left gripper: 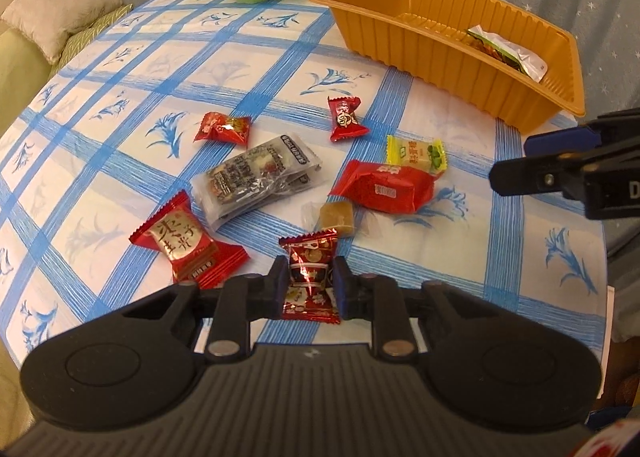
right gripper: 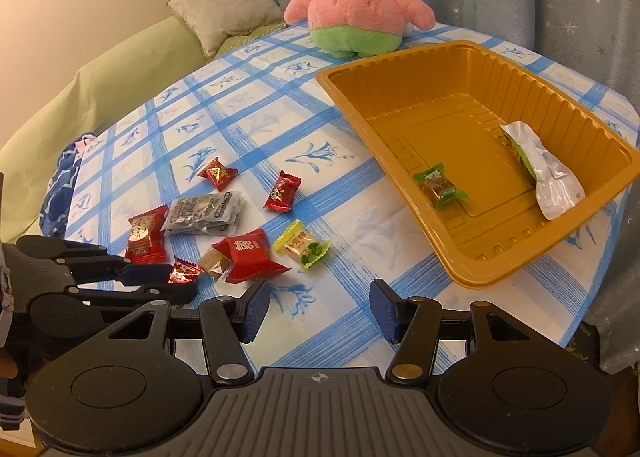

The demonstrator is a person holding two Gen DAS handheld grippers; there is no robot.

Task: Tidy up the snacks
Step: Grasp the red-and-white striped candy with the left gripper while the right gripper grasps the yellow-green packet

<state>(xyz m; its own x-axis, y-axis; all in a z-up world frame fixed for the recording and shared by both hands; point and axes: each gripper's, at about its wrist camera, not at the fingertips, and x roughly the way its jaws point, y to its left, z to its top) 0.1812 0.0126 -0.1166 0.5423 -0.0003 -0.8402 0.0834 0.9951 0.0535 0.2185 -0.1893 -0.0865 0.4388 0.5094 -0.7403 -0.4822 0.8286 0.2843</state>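
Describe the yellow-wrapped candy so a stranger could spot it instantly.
Start at the orange tray on the blue-checked tablecloth. Left of its near corner lies the snack pile; the yellow-wrapped candy sits at its tray-side edge, the only yellow wrapper there, printed with green leaves.

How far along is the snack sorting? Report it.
Two snacks lie in the orange tray: a green candy and a silver packet. The left tool is shut on a shiny red candy; the right tool is open, holding nothing. Seven snacks remain on the tablecloth, among them a yellow candy.

Blue-checked table point(right gripper: 352, 225) bearing scattered wrapped snacks point(right gripper: 248, 253), an orange tray point(right gripper: 472, 273), a pink plush point(right gripper: 360, 1).
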